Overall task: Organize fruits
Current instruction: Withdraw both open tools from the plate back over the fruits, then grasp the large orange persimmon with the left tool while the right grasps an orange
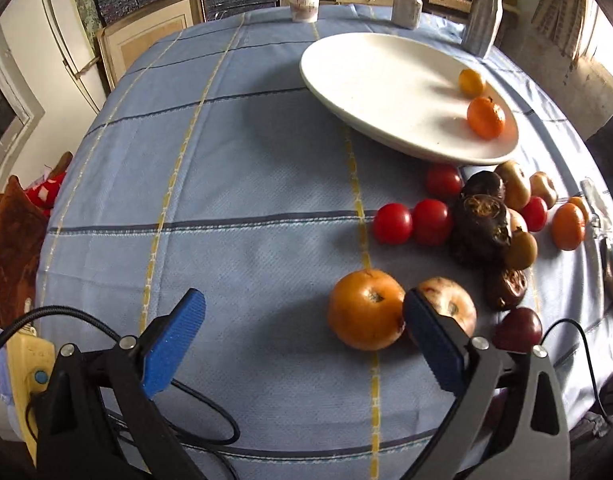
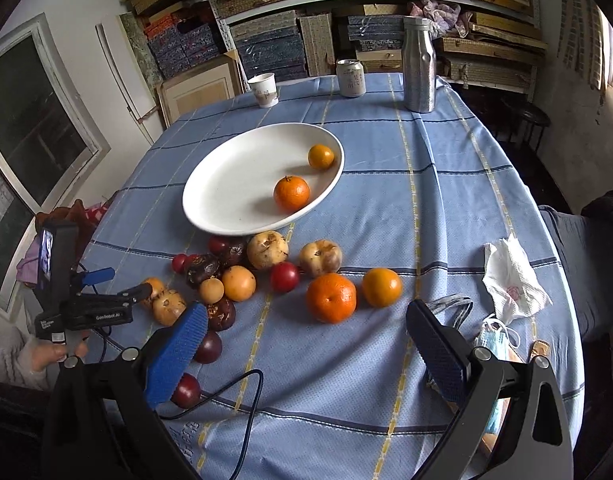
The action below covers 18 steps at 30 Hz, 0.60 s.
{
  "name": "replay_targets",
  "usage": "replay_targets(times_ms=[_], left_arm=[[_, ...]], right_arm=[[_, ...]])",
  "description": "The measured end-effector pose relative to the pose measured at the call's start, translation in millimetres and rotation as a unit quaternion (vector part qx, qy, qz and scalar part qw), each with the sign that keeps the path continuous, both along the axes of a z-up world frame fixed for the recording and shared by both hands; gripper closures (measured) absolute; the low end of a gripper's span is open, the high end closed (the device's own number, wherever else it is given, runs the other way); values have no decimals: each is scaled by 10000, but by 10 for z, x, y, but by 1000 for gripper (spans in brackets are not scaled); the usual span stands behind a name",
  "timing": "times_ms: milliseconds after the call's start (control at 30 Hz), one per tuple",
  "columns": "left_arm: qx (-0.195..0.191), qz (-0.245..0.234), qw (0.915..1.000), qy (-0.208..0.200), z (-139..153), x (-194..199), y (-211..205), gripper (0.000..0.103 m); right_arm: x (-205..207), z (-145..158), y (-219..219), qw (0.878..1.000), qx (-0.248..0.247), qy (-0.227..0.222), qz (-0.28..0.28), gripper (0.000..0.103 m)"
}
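Observation:
A white plate (image 1: 386, 80) (image 2: 234, 184) holds two tangerines (image 1: 485, 117) (image 2: 291, 193). In front of it lies a heap of loose fruit: red ones (image 1: 392, 224), dark brown ones (image 1: 482, 224) and pale ones (image 2: 267, 249). My left gripper (image 1: 304, 308) is open low over the cloth. An orange-yellow fruit (image 1: 366, 310) lies just inside its right finger, and a pale fruit (image 1: 454, 304) is partly hidden behind that finger. My right gripper (image 2: 306, 320) is open, with a large orange (image 2: 331, 298) just beyond its fingertips and a smaller orange (image 2: 382, 287) beside it.
A paper cup (image 2: 264, 89), a can (image 2: 351, 78) and a steel bottle (image 2: 419, 64) stand at the table's far edge. A crumpled tissue (image 2: 512, 276) and a face mask (image 2: 494, 340) lie at the right. A cable (image 2: 242, 392) crosses the near cloth. A hand (image 2: 62, 350) holds the left gripper.

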<state>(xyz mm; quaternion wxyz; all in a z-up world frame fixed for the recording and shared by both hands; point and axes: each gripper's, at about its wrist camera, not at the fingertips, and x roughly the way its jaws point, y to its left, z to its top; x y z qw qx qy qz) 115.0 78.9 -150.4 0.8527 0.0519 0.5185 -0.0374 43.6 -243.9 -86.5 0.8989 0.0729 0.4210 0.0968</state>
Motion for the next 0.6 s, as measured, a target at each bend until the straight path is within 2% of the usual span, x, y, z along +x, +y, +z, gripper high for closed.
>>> replay_targets(times_ms=[167,233,367,600], left_arm=[[88,381,9992,-96,75,-114,322,4],[0,534,9985,-112,118,-177,467,5],[-254,300,9992,-114,135,-248,415,5],[-85,-199,9997,106,-103,-68,38,5]], right_arm=[[48,-11,109,9998,-26,23,173,3],[78,-28,140,9997,-53,64,236,3],[127,-46,155,9995,-60,123,278,3],[166,-50,151,9990,-171,162,377,3]])
